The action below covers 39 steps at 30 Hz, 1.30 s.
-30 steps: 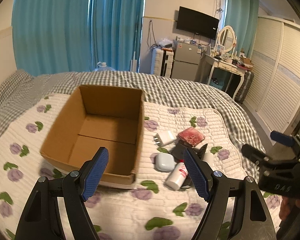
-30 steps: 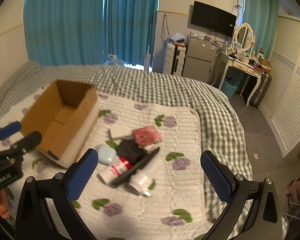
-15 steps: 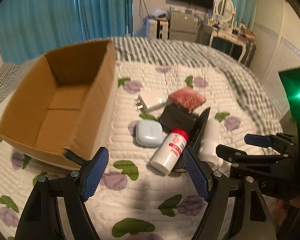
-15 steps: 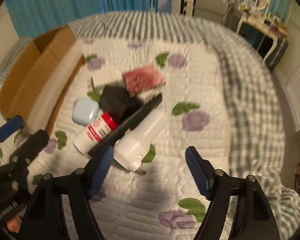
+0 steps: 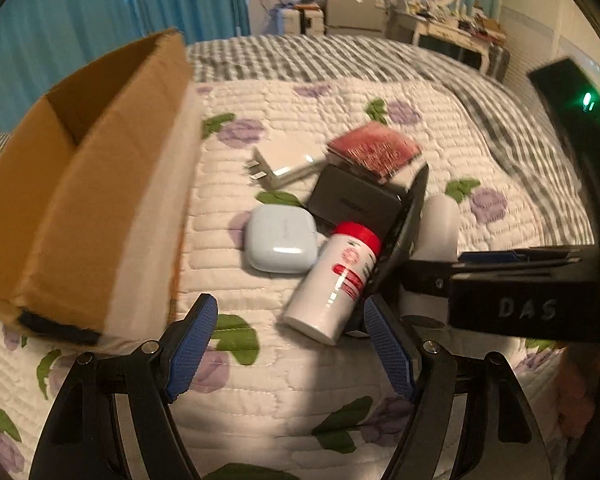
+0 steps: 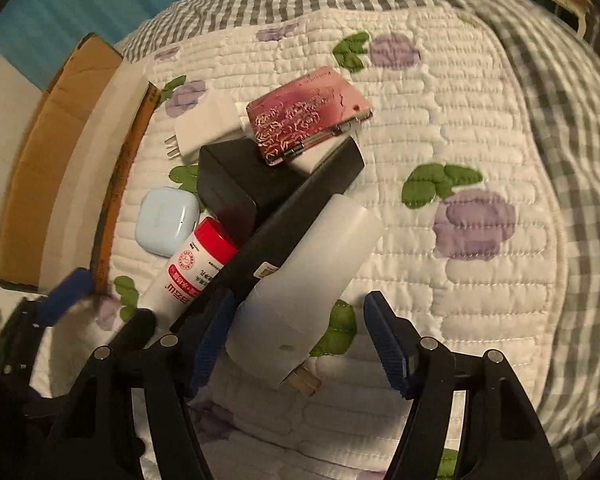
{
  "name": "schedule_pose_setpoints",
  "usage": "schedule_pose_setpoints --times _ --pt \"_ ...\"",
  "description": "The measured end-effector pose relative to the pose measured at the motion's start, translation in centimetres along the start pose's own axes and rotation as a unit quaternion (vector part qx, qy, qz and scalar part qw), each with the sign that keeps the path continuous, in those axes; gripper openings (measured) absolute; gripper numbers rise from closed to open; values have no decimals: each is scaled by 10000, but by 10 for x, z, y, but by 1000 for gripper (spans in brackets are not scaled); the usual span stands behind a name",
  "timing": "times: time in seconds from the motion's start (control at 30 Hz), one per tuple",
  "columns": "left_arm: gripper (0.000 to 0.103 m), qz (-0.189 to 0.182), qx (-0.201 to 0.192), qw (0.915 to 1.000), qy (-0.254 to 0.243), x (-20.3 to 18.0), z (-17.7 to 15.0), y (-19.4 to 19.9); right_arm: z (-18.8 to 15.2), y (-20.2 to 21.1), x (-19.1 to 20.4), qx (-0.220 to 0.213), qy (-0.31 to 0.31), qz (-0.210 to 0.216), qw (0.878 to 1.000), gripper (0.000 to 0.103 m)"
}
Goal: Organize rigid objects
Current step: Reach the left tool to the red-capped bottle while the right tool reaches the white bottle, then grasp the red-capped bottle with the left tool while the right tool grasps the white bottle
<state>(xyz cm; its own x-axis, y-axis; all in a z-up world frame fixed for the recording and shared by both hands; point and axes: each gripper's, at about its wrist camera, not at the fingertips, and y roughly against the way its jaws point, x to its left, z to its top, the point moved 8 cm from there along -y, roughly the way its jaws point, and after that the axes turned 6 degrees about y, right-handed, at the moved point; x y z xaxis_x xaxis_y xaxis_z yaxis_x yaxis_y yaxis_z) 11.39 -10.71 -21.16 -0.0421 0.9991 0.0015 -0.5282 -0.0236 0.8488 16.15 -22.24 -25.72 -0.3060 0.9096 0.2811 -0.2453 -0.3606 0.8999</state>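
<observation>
Both grippers spread, closing on the pile beside the cardboard box

Your right gripper straddles the large white charger with jaws wide, not yet gripping, probably because it lies nearest, farthest from the box. Your left gripper hangs spread and empty just short of the red-capped bottle, which lies between box and charger, touching the earbud case.
</observation>
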Motion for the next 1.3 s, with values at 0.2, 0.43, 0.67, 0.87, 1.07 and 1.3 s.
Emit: schedule_pose_setpoints --times 0.2,0.43,0.67,0.87,1.07,1.3 --pt "78 -239 158 9996 -63 -5 -1 -7 -9 7 6 -99 106 434 9990 48" --pt "78 -87 132 9997 -191 -7 5 -1 -9 50 -26 -560 410 -347 9970 48" --pt "69 152 262 9990 -331 -5 8 -7 -10 48 -39 -534 487 -436 9964 47" --pt "48 -232 610 9972 -356 -21 2 -32 -11 38 -38 -482 431 -275 9975 47" --pt "47 -492 828 9951 -211 -23 4 -46 -10 27 -38 -396 448 -162 9981 47" --pt "40 -469 742 9958 -277 -29 -5 -35 -8 20 -38 -350 414 -127 9985 47"
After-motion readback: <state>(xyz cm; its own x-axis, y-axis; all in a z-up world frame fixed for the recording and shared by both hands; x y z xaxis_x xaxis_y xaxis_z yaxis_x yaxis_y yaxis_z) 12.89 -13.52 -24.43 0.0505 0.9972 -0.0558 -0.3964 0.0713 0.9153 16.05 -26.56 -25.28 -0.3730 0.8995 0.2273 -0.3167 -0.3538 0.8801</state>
